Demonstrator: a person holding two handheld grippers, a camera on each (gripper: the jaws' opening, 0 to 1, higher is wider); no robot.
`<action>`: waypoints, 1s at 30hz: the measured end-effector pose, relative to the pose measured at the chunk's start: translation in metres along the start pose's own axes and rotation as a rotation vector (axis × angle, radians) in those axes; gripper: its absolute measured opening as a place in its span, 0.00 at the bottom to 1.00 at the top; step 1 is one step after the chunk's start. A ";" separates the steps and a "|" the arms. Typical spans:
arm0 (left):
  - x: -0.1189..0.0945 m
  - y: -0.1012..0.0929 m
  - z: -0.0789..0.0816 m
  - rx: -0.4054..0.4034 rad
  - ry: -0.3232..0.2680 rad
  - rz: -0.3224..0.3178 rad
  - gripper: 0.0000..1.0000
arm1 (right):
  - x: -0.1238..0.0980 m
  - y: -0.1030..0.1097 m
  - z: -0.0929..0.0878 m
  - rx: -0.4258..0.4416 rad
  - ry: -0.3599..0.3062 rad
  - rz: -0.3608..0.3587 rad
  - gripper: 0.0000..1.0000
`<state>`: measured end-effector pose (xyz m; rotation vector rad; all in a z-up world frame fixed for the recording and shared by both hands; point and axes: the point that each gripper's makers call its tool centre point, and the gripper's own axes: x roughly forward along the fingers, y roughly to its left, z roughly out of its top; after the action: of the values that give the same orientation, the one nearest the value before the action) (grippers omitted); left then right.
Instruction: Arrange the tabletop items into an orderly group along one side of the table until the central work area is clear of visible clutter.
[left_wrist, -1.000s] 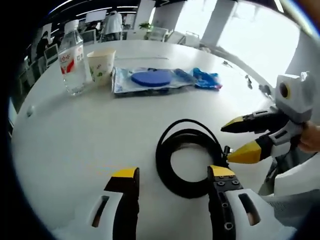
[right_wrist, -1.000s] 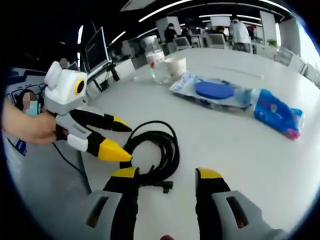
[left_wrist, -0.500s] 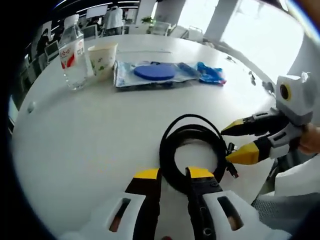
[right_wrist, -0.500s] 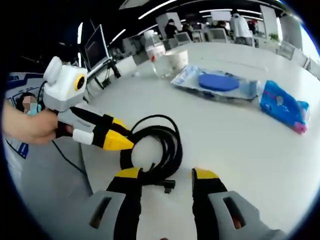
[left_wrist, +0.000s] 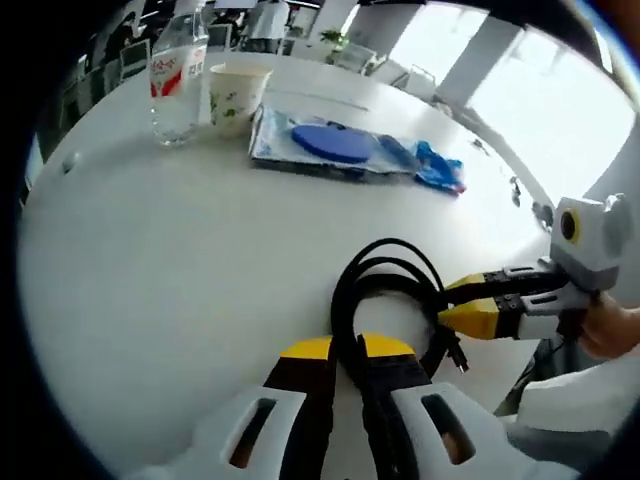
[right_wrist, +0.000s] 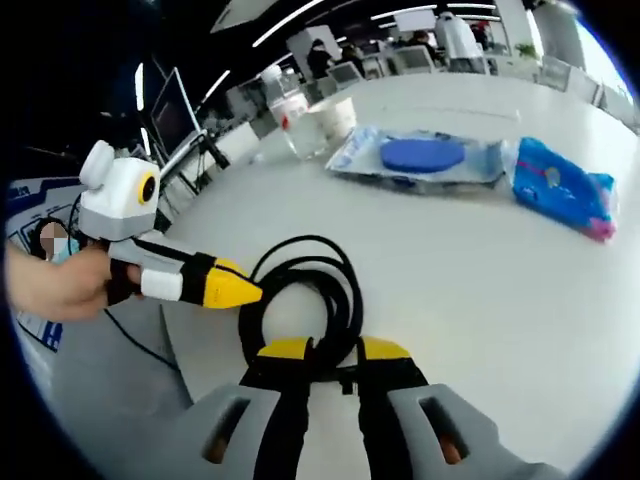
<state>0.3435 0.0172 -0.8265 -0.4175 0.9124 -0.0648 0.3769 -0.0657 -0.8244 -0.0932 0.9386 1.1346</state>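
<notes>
1. Cable coil (left_wrist: 390, 285), black, lies at the near table edge, gripped from both sides: left gripper (left_wrist: 345, 350) and right gripper (right_wrist: 335, 350) are each clamped on its loops.
2. Bottle (left_wrist: 177, 75), paper cup (left_wrist: 232, 92), clear pouch (left_wrist: 325, 145) and blue pack (right_wrist: 560, 190) line the far side.
3. Judged step: carrying the coil over; next, lift together and set it beside that row.

Bright, even daylight; it seems to come from blown-out windows at the upper right of the left gripper view; the white bench (left_wrist: 150, 250) shows soft glare and faint shadows; ceiling strip lights streak the right gripper view; fisheye bending and blur grow toward the edges
</notes>
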 end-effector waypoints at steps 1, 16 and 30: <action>0.000 0.000 -0.001 0.005 0.006 -0.002 0.03 | -0.001 -0.001 0.001 0.027 -0.010 0.003 0.10; 0.000 -0.018 0.020 -0.045 -0.032 -0.046 0.01 | -0.025 -0.013 0.028 0.102 -0.104 0.012 0.00; 0.019 -0.063 0.048 0.046 -0.028 -0.093 0.01 | -0.060 -0.051 0.039 0.130 -0.168 -0.035 0.00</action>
<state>0.3998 -0.0299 -0.7914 -0.4171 0.8623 -0.1643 0.4345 -0.1131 -0.7789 0.0901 0.8558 1.0298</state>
